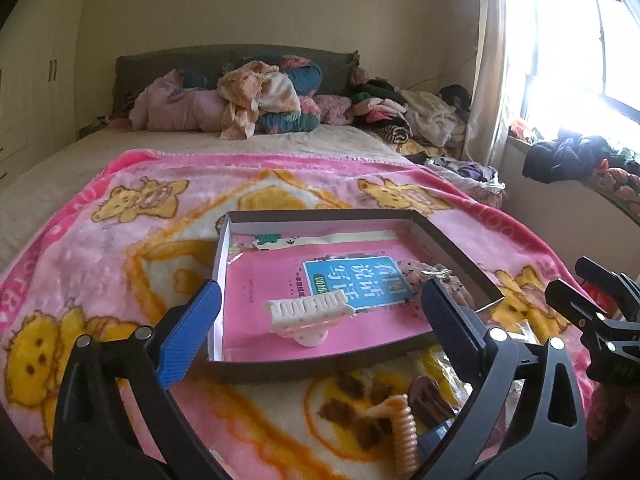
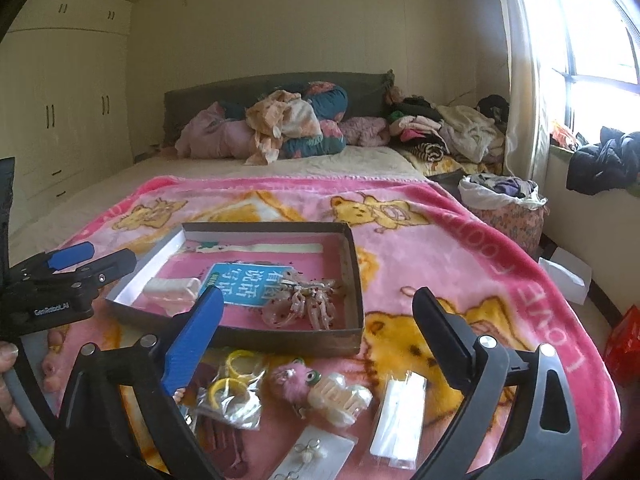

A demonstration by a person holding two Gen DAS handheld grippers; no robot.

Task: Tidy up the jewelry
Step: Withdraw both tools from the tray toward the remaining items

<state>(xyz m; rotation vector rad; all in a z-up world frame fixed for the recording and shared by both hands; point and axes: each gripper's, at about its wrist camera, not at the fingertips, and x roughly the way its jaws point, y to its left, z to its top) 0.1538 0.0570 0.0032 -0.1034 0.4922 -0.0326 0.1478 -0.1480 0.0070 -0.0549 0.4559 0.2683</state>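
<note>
While both of your grippers hang above the near edge of the bed, the shallow dark cardboard box (image 2: 280,338) sits flat on the fluffy pink bear-print blanket (image 2: 440,240), a glossy pink booklet (image 1: 280,288) with a blue label lining its floor. Inside the box, a white ribbed hair claw (image 1: 306,314) lies toward its near left corner, and a tangle of translucent pink speckled clips (image 2: 308,304) lies toward its right wall. Your left gripper (image 1: 320,320) is spread wide with nothing between its blue-padded fingers (image 1: 188,336), angled down over the box's near wall. Your right gripper (image 2: 316,328) is likewise spread and empty, tilted down in front of the box, just beside the left one. In front of the box, on the blanket, loose pieces remain: yellow and clear hair rings in a crinkled plastic bag (image 2: 236,384), a fuzzy pink pom charm (image 2: 286,380), a pearly cream hair claw (image 2: 344,400), a clear flat packet (image 2: 400,416) and earrings on a card (image 2: 312,454). A peach coiled hair tie (image 1: 404,432) and brown clips (image 1: 430,400) lie nearer the left gripper. Beyond the box, heaped clothes (image 2: 288,128) crowd the headboard.
</note>
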